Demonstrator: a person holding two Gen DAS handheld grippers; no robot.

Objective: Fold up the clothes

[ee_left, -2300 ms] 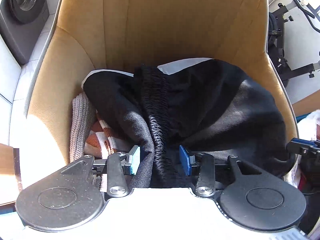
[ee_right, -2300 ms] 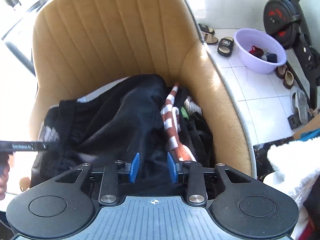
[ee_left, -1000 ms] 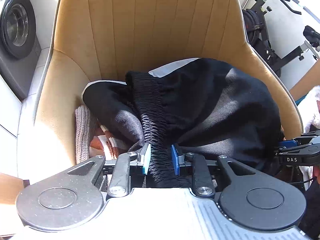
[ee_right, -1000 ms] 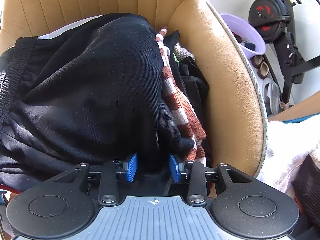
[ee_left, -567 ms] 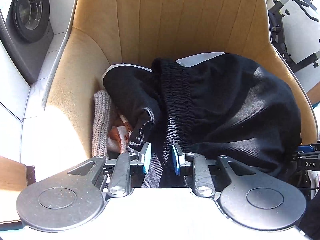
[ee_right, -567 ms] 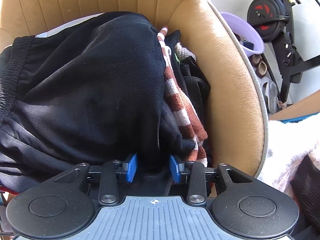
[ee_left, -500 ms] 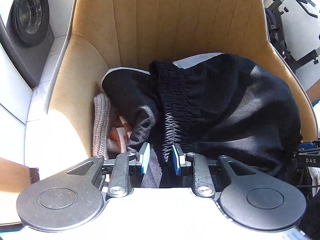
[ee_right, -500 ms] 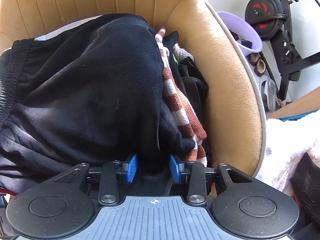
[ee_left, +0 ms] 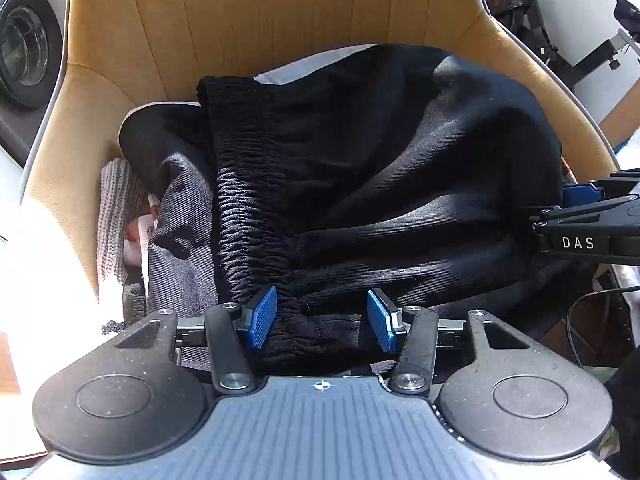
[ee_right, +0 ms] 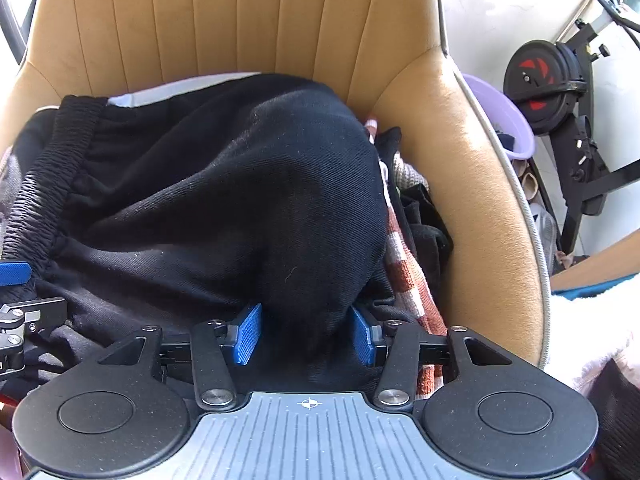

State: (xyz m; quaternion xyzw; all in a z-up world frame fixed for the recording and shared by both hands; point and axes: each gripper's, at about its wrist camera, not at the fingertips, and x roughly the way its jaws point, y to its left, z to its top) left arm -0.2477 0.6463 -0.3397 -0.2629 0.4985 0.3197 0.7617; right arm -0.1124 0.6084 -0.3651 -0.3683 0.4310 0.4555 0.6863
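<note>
Where black shorts (ee_left: 400, 168) bulge, striped knit (ee_right: 404, 272) (mostly) hides.

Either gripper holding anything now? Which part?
Nothing held. Left gripper is open around the black shorts' waistband; right gripper is open around a fold.

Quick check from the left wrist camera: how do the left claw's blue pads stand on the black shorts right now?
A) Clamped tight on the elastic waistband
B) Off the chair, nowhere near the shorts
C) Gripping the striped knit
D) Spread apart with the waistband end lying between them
D: the left claw has its pads spread wide, with the waistband end of the black shorts lying loose between them.
</note>
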